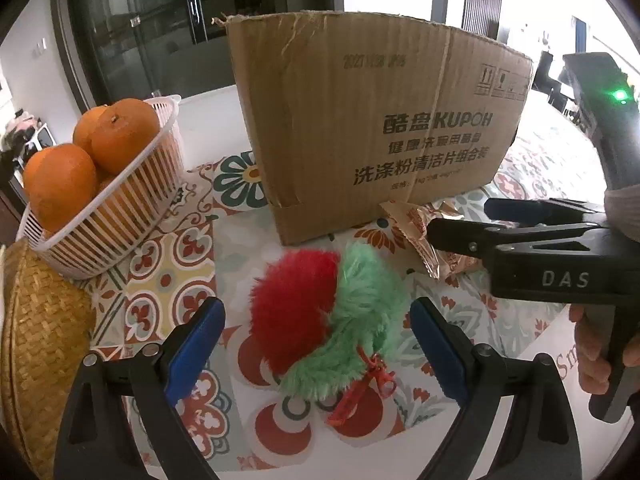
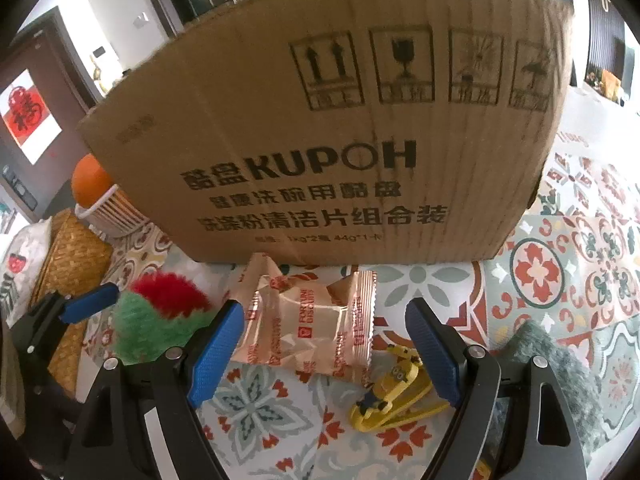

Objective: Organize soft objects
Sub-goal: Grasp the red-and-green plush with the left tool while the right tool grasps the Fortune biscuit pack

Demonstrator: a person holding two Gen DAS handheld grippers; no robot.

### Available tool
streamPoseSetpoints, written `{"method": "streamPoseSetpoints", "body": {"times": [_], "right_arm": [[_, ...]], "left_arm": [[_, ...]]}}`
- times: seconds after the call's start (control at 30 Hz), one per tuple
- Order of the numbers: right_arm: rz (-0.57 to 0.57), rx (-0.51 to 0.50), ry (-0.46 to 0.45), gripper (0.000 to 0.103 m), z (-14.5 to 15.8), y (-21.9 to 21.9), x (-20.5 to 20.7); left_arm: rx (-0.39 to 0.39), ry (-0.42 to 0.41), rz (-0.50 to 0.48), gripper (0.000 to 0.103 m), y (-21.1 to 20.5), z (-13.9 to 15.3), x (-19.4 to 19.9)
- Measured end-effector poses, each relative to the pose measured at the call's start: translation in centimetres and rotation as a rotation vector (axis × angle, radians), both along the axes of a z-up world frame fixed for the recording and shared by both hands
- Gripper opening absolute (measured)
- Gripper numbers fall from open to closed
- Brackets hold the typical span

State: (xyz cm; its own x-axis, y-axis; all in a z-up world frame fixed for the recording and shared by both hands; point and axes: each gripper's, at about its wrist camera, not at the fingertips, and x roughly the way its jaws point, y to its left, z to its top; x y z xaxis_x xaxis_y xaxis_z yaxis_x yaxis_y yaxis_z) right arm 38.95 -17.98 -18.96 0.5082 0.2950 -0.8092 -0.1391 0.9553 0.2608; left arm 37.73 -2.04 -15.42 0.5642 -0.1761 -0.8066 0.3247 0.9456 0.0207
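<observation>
The cardboard box (image 1: 372, 120) stood upright on the patterned tablecloth (image 1: 168, 272), and everything that mattered lay just in front of its printed face. The red and green plush (image 1: 324, 316) sat on the cloth before the box's left front corner, its red half toward the box and its green half trailing back toward the camera, ending in a small red ribbon; so its long axis ran roughly from the box outward, nearly in line with the left gripper (image 1: 316, 344). That gripper was spread wide and empty, its blue pads standing to either side of the plush without touching it. The right gripper (image 2: 324, 340) was likewise spread and held nothing; between its pads lay the biscuit packets (image 2: 308, 320), close against the foot of the box, with a yellow toy figure (image 2: 396, 388) further from the box, by the right pad. Seen from the right wrist, the plush lay off to the left of the packets, so the left hand was plainly the nearer one. The likely next step would be lowering the left pads around the plush's middle and closing across its narrow width.
</observation>
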Motion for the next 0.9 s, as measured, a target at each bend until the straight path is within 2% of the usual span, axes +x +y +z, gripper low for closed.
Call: {"method": "streamPoseSetpoints", "body": {"times": [0.27, 0.47, 0.57, 0.67, 0.73, 0.9], "right_arm": [[0.006, 0.001, 0.033, 0.084, -1.4, 0.8, 0.8], [0.017, -0.017, 0.016, 0.084, -1.7, 1.6, 0.8], [0.018, -0.025, 0.006, 0.082, -1.9, 2.1, 0.7], [0.023, -0.018, 0.014, 0.076, -1.9, 2.1, 0.6], [0.027, -0.014, 0.023, 0.064, -1.9, 2.2, 0.5], [0.019, -0.008, 0.030, 0.042, -1.9, 2.3, 0.4]], "left_arm": [[-0.019, 0.011, 0.011, 0.093, 0.2, -0.8, 0.7], [-0.047, 0.026, 0.025, 0.074, 0.6, -1.3, 1.1], [-0.066, 0.030, 0.024, 0.062, 0.6, -1.3, 1.1], [-0.090, 0.048, 0.020, 0.051, 0.6, -1.5, 1.3], [-0.106, 0.055, 0.024, 0.047, 0.6, -1.4, 1.3], [-0.112, 0.051, 0.037, 0.042, 0.8, -1.4, 1.5]]}}
